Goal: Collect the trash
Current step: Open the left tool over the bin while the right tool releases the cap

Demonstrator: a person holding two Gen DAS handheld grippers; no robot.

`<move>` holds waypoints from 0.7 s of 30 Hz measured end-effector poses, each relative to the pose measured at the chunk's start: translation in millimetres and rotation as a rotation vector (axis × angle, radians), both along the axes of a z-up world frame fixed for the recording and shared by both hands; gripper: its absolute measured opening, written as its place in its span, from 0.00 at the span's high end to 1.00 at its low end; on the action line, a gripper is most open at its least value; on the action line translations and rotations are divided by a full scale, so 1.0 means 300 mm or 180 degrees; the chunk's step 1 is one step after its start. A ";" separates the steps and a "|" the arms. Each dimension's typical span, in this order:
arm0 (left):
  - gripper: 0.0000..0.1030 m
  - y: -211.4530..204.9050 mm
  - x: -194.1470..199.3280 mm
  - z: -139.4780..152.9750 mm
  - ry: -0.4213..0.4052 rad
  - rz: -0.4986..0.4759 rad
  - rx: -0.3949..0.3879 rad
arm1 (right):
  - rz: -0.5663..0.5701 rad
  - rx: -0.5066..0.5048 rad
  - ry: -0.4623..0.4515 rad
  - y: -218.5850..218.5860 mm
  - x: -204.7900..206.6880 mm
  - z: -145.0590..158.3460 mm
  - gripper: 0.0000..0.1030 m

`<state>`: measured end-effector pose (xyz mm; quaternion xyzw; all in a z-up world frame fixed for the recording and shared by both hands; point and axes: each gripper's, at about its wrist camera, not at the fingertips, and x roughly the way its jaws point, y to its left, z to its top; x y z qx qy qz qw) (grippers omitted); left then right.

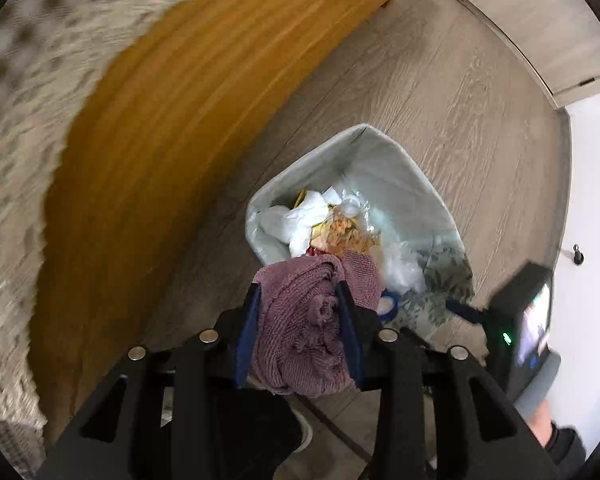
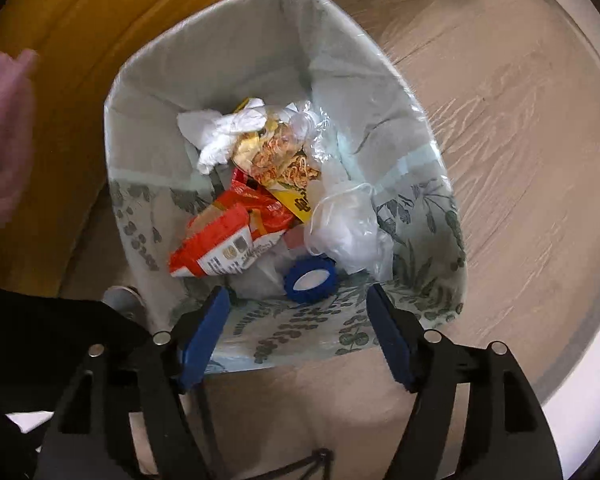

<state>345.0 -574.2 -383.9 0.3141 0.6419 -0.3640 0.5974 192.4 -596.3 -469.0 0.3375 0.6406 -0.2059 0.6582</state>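
Note:
My left gripper [image 1: 298, 290] points down and is shut on a bunched mauve knitted cloth [image 1: 300, 320], just over the near rim of the waste bin [image 1: 388, 168]. The bin [image 2: 240, 52] is lined with clear plastic and has a leaf print. In it lie white tissue [image 2: 220, 132], a noodle wrapper [image 2: 284, 156], a red-orange snack packet [image 2: 216, 248], a clear plastic bag [image 2: 348, 232] and a blue tape roll [image 2: 310, 278]. My right gripper [image 2: 297, 291] hangs open above the bin's near edge, with nothing between its fingers.
The bin stands on a wood-grain floor [image 1: 460, 100] next to a yellow-orange wooden furniture side [image 1: 160, 120]. A patterned woven fabric [image 1: 20, 120] lies beyond it. A white wall [image 1: 588, 200] is at the right. A blurred pinkish shape [image 2: 4, 140] and a dark sleeve [image 2: 40, 340] fill the right wrist view's left edge.

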 end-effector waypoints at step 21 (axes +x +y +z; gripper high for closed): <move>0.28 -0.087 -0.064 -0.055 -0.0367 -0.0323 -0.0219 | -0.0143 -0.0045 -0.0113 -0.001 -0.027 0.081 0.33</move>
